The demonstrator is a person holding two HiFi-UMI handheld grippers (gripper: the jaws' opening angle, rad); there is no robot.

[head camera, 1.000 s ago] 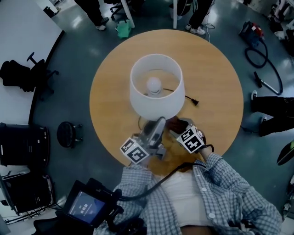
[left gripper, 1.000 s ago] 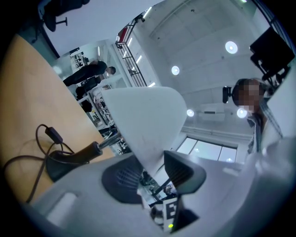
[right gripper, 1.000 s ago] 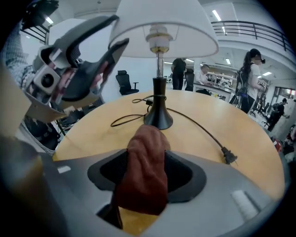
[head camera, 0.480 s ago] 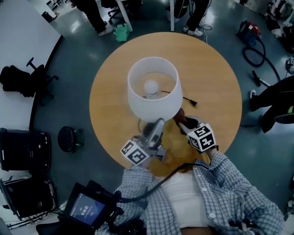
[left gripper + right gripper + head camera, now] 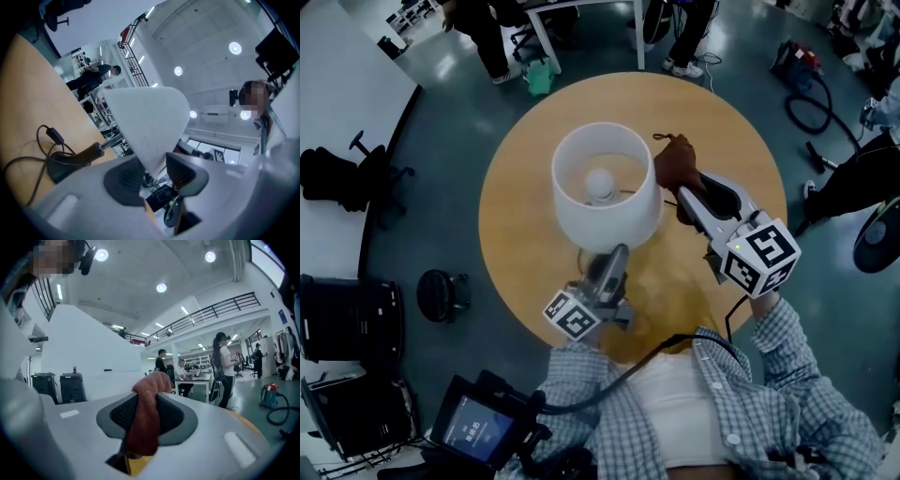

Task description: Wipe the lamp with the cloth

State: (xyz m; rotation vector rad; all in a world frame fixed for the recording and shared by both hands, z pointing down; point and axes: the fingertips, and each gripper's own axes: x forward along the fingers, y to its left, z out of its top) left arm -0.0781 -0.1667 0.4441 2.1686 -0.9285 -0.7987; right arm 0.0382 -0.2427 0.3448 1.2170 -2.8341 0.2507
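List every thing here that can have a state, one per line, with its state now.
lamp: upright on the table, shade rim gripped
cloth: held in the air beside the shade
left gripper: shut on the lamp
right gripper: jaws just closed, shut on the cloth

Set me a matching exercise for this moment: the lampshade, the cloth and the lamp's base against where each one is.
Things:
1. white drum-shaped lampshade
2. reddish-brown cloth
3. dark lamp base

Places:
A. standing on the round wooden table
B. clamped in the right gripper jaws, raised beside the shade
C. lower rim pinched in the left gripper jaws

Pairs: 1-C, 2-B, 3-A
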